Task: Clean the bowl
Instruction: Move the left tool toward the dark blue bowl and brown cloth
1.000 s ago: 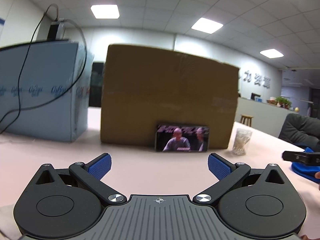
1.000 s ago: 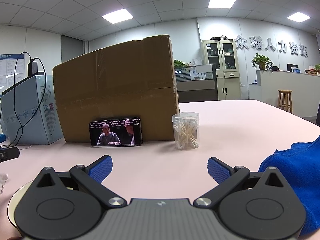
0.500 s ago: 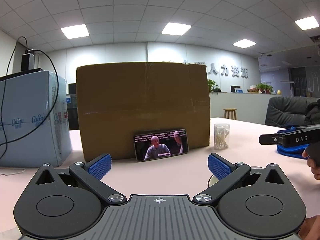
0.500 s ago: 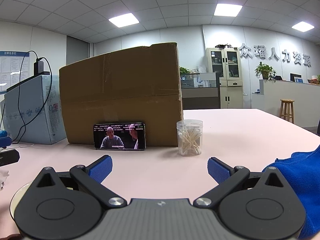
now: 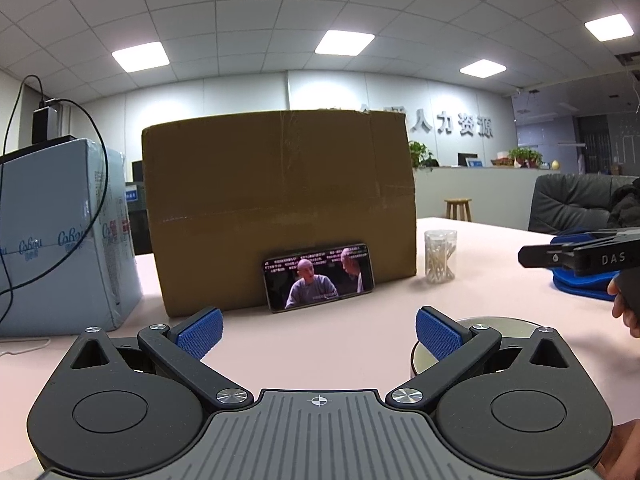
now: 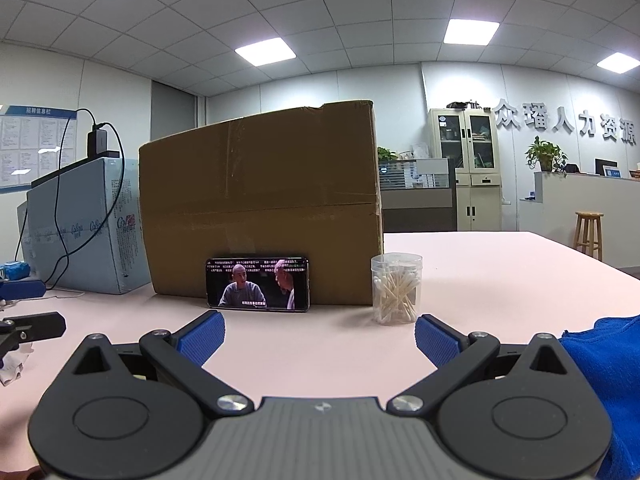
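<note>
My left gripper [image 5: 319, 334] is open and holds nothing, low over the pink table. A shiny metal bowl [image 5: 506, 325] sits on the table just behind its right finger, mostly hidden by it. My right gripper [image 6: 318, 340] is also open and empty; it shows side-on as a black bar [image 5: 576, 258] at the right of the left wrist view, with a person's hand under it. A blue cloth [image 6: 600, 364] lies bunched beside the right gripper's right finger, and the same cloth [image 5: 580, 285] shows behind the black bar.
A big cardboard box [image 5: 276, 208] stands ahead with a phone [image 5: 318, 276] leaning on it, screen playing. A clear jar of cotton swabs [image 6: 396, 290] stands to the right. A pale blue carton [image 5: 52, 236] with a cable stands left. Crumpled white tissue [image 6: 12, 364] lies at far left.
The left wrist view has swung right and levelled; the bowl has come into sight behind its right finger. The right wrist view shifted slightly, and the bowl rim left it. Both grippers stay open.
</note>
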`<move>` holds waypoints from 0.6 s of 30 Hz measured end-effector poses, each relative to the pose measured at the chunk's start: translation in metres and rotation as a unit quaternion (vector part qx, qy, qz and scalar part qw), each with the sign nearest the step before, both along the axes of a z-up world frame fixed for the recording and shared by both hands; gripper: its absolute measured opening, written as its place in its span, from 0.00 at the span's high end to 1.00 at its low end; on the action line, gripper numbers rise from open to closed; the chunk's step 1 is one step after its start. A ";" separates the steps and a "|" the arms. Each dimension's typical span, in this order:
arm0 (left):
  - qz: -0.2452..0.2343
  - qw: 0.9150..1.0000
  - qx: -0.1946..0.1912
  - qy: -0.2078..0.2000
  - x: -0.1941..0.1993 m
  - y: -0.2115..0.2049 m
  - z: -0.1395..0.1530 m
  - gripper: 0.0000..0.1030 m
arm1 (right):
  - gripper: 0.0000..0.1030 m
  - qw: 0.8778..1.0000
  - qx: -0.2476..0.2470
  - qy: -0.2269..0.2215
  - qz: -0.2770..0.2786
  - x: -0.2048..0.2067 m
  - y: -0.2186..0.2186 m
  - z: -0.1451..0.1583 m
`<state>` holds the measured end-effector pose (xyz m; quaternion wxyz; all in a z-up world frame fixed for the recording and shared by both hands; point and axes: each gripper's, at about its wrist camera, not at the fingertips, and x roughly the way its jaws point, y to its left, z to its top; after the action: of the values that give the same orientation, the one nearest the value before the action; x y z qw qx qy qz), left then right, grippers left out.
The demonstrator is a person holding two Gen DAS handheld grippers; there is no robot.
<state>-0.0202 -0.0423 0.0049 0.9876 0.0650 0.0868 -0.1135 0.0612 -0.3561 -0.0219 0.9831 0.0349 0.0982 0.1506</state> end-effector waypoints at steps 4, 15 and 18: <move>0.001 1.000 0.005 0.004 0.000 -0.002 0.001 0.00 | 0.00 1.000 -0.001 -0.006 0.002 -0.001 0.001 0.001; 0.008 0.999 0.022 0.026 -0.002 -0.011 0.003 0.00 | 0.00 1.000 -0.004 -0.020 0.015 -0.008 0.003 0.003; 0.000 0.999 0.016 0.039 -0.004 -0.011 0.005 0.00 | 0.00 1.000 -0.002 -0.026 0.016 -0.010 0.003 0.004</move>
<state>-0.0245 -0.0532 0.0094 0.9822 0.0764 0.1273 -0.1150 0.0510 -0.3536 -0.0182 0.9828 0.0273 0.0735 0.1671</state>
